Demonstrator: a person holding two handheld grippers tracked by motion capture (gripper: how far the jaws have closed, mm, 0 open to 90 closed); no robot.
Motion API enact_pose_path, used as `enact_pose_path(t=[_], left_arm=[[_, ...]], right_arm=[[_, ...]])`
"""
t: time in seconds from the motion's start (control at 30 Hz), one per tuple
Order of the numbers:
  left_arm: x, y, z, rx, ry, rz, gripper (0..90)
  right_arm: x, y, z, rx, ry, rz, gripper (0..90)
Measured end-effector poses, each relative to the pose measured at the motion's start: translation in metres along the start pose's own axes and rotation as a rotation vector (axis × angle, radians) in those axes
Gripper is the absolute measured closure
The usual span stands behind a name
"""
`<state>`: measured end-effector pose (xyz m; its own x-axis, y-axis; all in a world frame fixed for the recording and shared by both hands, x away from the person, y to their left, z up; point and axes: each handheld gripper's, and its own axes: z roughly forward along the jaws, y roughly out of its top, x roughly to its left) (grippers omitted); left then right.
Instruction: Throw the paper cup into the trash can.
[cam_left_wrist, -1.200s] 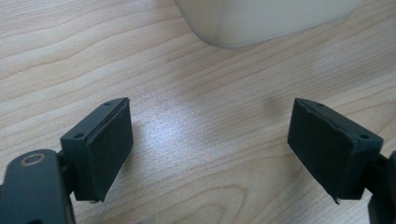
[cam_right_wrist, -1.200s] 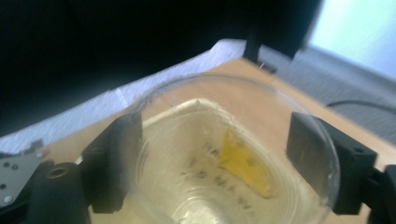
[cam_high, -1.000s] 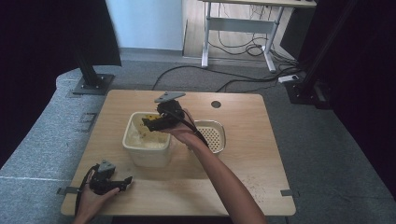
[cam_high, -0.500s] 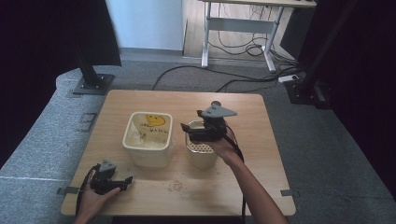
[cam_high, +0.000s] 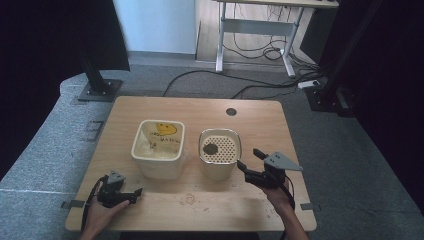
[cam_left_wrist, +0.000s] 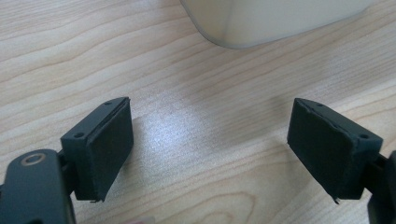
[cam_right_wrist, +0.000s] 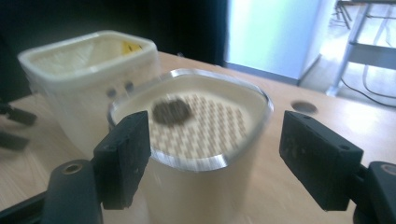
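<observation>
- The right gripper (cam_high: 250, 161) is just beside the strainer cup (cam_high: 219, 157) on the table (cam_high: 200, 200); its jaws have just been closing, still apart, nothing between them.
- A dark lump (cam_right_wrist: 172, 111) lies on the cup's mesh.
- The left gripper (cam_left_wrist: 210, 149) rests near the cream tub (cam_high: 158, 148), jaws wide apart and empty.

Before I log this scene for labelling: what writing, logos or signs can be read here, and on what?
Cream square tub, inner wall: a yellow smiley-like mark with a line of dark lettering under it, too small and blurred to read.
Container with the perforated insert: no text visible.
Nothing else carries legible text.
</observation>
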<state>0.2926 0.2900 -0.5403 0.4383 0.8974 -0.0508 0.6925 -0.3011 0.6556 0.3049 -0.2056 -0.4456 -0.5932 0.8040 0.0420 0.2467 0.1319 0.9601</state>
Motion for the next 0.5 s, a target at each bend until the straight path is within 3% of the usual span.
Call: enact_pose_path(t=[0.17,0.27,0.4,0.5], left_arm=[[-0.001,0.001,0.002,0.003,0.009,0.016,14.4],[-0.001,0.002,0.002,0.001,0.009,0.017,14.5],[0.0,0.002,0.003,-0.003,0.008,0.018,14.4],[0.0,0.004,0.005,-0.004,0.01,0.023,14.4]], right_arm=[[-0.006,-0.024,-0.009,0.036,-0.029,0.004,24.6],[-0.012,-0.04,-0.009,0.06,-0.041,0.034,24.6],[-0.017,-0.049,-0.008,0.075,-0.048,0.061,24.7],[-0.017,-0.052,-0.005,0.091,-0.056,0.051,24.3]])
